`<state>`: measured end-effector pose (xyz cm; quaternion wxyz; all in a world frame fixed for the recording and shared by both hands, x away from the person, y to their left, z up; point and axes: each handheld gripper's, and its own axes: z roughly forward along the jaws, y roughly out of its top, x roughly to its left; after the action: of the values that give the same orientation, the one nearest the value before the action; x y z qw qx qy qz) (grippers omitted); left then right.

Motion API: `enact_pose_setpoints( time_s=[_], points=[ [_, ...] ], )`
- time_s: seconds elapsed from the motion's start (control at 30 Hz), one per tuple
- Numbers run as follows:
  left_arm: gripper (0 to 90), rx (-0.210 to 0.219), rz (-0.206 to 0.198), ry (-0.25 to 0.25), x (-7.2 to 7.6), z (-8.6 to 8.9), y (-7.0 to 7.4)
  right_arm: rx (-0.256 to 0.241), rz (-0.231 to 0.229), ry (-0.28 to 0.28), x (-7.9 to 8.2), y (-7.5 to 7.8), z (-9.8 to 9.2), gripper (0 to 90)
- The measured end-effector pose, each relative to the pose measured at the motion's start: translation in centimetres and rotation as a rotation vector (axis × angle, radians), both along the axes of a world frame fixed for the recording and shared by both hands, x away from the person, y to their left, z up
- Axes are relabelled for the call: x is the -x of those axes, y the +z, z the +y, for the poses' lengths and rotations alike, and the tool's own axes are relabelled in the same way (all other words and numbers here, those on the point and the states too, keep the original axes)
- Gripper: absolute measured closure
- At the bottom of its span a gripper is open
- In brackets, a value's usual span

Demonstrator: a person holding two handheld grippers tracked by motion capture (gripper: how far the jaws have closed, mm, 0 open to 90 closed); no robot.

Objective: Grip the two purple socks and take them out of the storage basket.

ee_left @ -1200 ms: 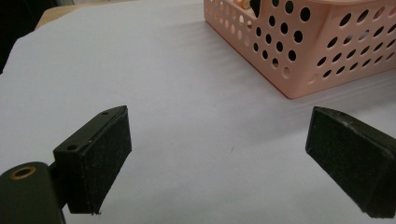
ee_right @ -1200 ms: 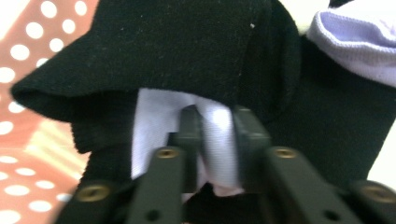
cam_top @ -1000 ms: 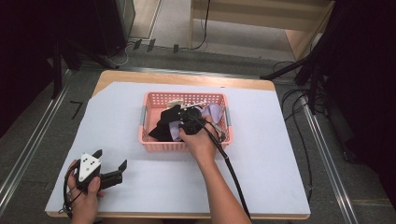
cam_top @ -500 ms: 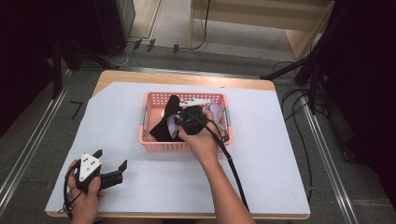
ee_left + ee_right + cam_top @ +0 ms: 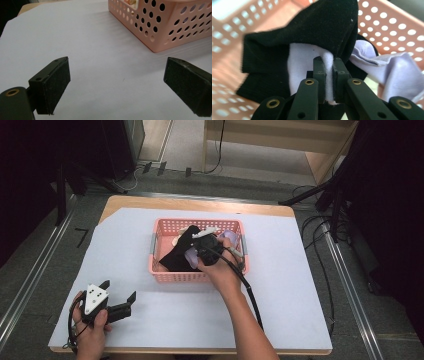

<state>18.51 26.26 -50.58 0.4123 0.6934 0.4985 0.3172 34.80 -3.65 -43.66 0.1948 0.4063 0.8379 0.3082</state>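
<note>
in the high view the pink basket [image 5: 165, 276] sits in the middle of the white-covered table [image 5: 300, 290], and the right gripper [image 5: 202, 245] is down inside it, over a black cloth [image 5: 175, 255] and a pale lilac cloth [image 5: 231, 238]; the black piece runs slantwise from the basket's near left corner up toward the gripper, so this hand is plainly the nearer one to the laundry, while the left gripper [image 5: 119, 299] rests well apart on the sheet near the table's front left corner. in the left gripper view its two pads [image 5: 56, 85] stand wide apart with nothing between them, pointing across bare sheet toward the basket's [image 5: 180, 27] perforated corner, which lies ahead and to the right. in the right gripper view the jaws are closed almost fully, pinching a narrow fold of the lilac cloth [image 5: 325, 72] that rises straight up out of them; the black cloth [image 5: 312, 32] drapes over that fold from above, touching it, so a lift would likely drag both pieces together, and more lilac fabric lies loose to the right against the basket wall [image 5: 397, 22]
</note>
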Motion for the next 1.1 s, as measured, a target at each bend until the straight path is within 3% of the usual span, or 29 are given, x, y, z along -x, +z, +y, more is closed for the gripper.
enact_pose_setpoints(
  time_s=[0.1, 0.17, 0.23, 0.3, 0.37, 0.43, 0.5, 0.57, 0.67, 0.73, 0.83, 0.97, 1.03, 1.1],
  points=[
    [7.7, 0.0, 0.0, -0.001, 0.0, 0.0, 0.0, -0.058, 0.006, 0.012, 0.2, 0.8, -1.2, 83.9],
    [7.7, -0.002, 0.001, -0.001, 0.0, 0.0, 0.0, -0.055, 0.014, 0.019, 0.3, 1.3, -1.8, 83.4],
    [7.7, -0.004, 0.002, 0.0, 0.0, 0.0, 0.0, 0.01, 0.022, 0.047, 0.4, 1.7, -2.1, 82.7],
    [7.7, -0.002, 0.002, 0.001, 0.0, 0.0, 0.0, 0.127, 0.032, 0.063, 0.6, 1.7, -2.3, 81.7],
    [7.7, -0.005, 0.0, 0.001, 0.0, 0.0, 0.0, 0.168, 0.049, 0.076, 0.5, 1.3, -2.6, 73.3],
    [7.7, -0.005, 0.0, 0.002, 0.0, 0.0, 0.0, 0.144, 0.064, 0.118, 0.5, 0.8, -2.8, 57.3],
    [7.7, -0.004, 0.0, 0.001, 0.0, 0.0, 0.0, 0.041, 0.102, 0.134, 0.4, 0.6, -3.4, 54.3],
    [7.7, -0.004, 0.0, 0.001, 0.0, 0.0, 0.0, -0.075, 0.098, 0.073, 0.1, 0.8, -4.2, 52.8],
    [7.7, -0.002, 0.002, 0.0, 0.0, 0.0, 0.0, -0.117, 0.033, -0.046, -0.3, 1.1, -4.8, 49.7],
    [7.7, -0.005, 0.003, -0.001, 0.0, 0.0, 0.0, -0.151, 0.033, -0.104, -0.5, 1.1, -4.9, 49.2],
    [7.7, -0.004, 0.004, -0.001, 0.0, 0.0, 0.0, -0.154, 0.055, -0.183, -1.2, 0.4, -4.5, 48.6],
    [7.7, -0.004, 0.002, -0.002, 0.0, 0.0, 0.0, -0.152, 0.152, -0.233, -2.6, -1.6, -3.8, 45.6],
    [7.7, -0.001, 0.002, -0.002, 0.0, 0.0, 0.0, -0.148, 0.183, -0.259, -3.1, -2.5, -3.4, 49.0],
    [7.7, 0.0, 0.004, -0.001, 0.0, 0.0, 0.0, -0.143, 0.224, -0.27, -3.5, -2.7, -3.4, 58.6]
  ],
)
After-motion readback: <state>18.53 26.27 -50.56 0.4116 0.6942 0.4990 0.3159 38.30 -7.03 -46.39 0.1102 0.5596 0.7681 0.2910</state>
